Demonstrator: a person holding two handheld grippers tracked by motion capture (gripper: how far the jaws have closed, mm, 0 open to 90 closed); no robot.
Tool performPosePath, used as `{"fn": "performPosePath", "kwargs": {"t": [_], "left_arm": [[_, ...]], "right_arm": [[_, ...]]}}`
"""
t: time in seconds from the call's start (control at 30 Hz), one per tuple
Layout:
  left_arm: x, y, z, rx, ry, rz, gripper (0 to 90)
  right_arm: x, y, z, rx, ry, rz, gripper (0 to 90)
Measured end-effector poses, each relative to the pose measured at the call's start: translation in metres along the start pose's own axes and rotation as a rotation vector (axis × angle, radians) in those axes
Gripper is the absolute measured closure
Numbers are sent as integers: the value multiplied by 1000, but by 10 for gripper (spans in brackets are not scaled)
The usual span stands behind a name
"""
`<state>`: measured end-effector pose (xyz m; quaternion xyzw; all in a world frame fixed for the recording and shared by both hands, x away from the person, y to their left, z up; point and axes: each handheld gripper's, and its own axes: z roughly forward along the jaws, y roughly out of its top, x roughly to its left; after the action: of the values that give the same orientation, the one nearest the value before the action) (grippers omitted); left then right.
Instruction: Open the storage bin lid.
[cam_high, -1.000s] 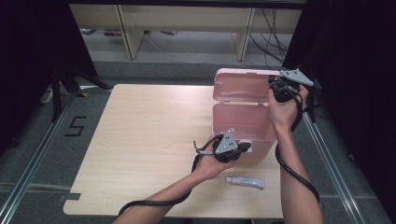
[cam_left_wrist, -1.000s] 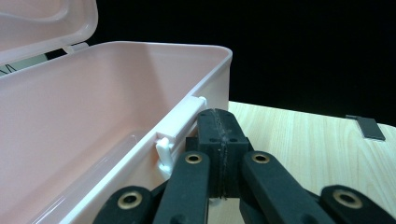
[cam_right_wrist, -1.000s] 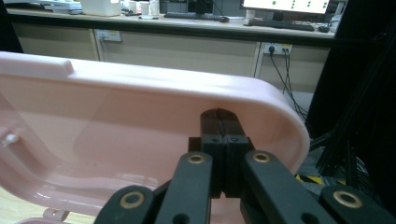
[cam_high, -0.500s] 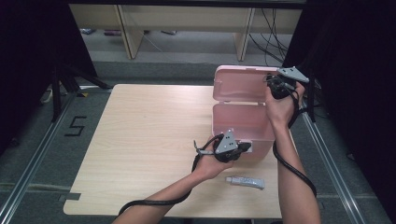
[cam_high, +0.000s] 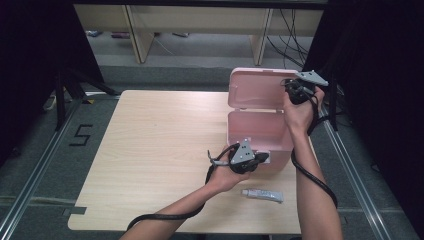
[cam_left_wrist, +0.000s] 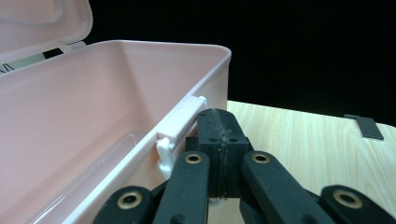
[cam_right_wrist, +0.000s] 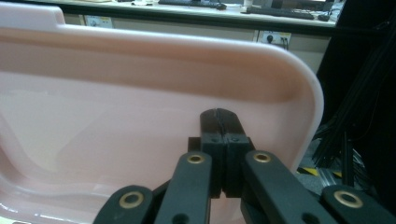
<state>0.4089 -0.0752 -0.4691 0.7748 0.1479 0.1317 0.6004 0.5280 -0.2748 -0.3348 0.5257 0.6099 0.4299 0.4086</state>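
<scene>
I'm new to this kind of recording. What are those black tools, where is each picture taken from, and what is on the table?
A person holds a two-jaw hand tool in each hand. The high view looks down on the wooden table. On it stand an open pink box and a small tube. The left gripper sits shut at the box's front wall, by its white latch. The right gripper is shut against the raised lid. Each gripper view comes from a camera riding on that tool. Neither tool holds anything.

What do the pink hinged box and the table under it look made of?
The pink hinged box: likely moulded plastic, smooth and slightly glossy, with rounded corners and soft reflections inside. The table: pale wood-grain top, matt; possibly laminate rather than solid wood.
</scene>
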Motion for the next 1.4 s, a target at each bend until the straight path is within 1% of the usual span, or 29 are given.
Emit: {"fn": "performPosePath", "kwargs": {"t": [0.03,0.07,0.1,0.2,0.27,0.37,0.43,0.47,0.5,0.53,0.57,0.63,0.73,0.77,0.8,0.83,0.87,0.9,0.93,0.97,1.0,1.07,1.1,1.17,1.23,1.27,1.33,1.37,1.4], "left_arm": [[1,0,0,-6,2,17,896],[1,1,0,-5,2,14,896],[1,0,0,-6,3,15,896],[1,0,0,-5,3,12,896],[1,1,0,0,0,15,896],[1,1,0,1,0,15,896],[2,1,0,2,-1,14,896],[2,1,0,3,-1,16,896],[2,1,0,1,-2,14,896],[2,1,0,1,-2,13,896],[1,1,0,0,-1,12,896],[1,1,0,1,-1,13,895],[1,1,0,1,-1,12,895],[1,1,0,1,0,13,895],[1,1,0,0,0,13,895],[1,0,0,-1,5,4,895],[1,0,0,-1,1,5,895],[1,1,0,-1,-2,10,895],[1,1,0,0,-2,8,895],[1,1,0,-1,-1,10,895],[1,0,0,0,3,5,895],[1,1,0,0,-1,9,895],[2,1,0,0,-2,11,895],[1,1,0,0,-2,11,895],[1,1,0,1,-2,11,895],[2,1,0,1,-2,11,895],[2,1,0,2,-3,10,895],[2,1,0,2,-3,11,895],[2,1,0,2,-3,12,895]], "right_arm": [[0,0,0,6,2,7,900],[0,-1,1,8,-1,-1,900],[0,-2,2,16,-3,3,900],[-1,-3,4,18,-1,-9,900],[0,-4,5,18,-4,3,900],[-1,-4,7,22,-1,3,900],[0,-3,8,27,-4,18,900],[-1,-4,10,22,-6,-1,900],[-1,-4,10,24,-3,8,900],[-2,-4,12,19,-2,-6,900],[-1,-4,13,25,-6,2,900],[-2,-5,15,35,3,-1,900],[-1,-6,17,43,-3,8,900],[-2,-7,19,43,-5,-9,900],[0,-8,19,46,-9,15,900],[-2,-8,20,53,-2,-7,899],[-2,-9,21,58,-4,-11,899],[-1,-10,22,60,-9,4,898],[-3,-11,23,59,-5,-9,897],[-3,-11,24,74,-4,-7,897],[-3,-11,25,76,-2,-1,896],[-3,-13,27,87,-6,-1,896],[-2,-14,28,98,-1,15,896],[-4,-16,30,101,0,-3,896],[-2,-17,31,116,-5,16,895],[-2,-17,32,112,-4,10,895],[-1,-19,33,121,-2,22,894],[-3,-19,34,119,2,-8,894],[-3,-19,34,127,-1,-7,894]]}}
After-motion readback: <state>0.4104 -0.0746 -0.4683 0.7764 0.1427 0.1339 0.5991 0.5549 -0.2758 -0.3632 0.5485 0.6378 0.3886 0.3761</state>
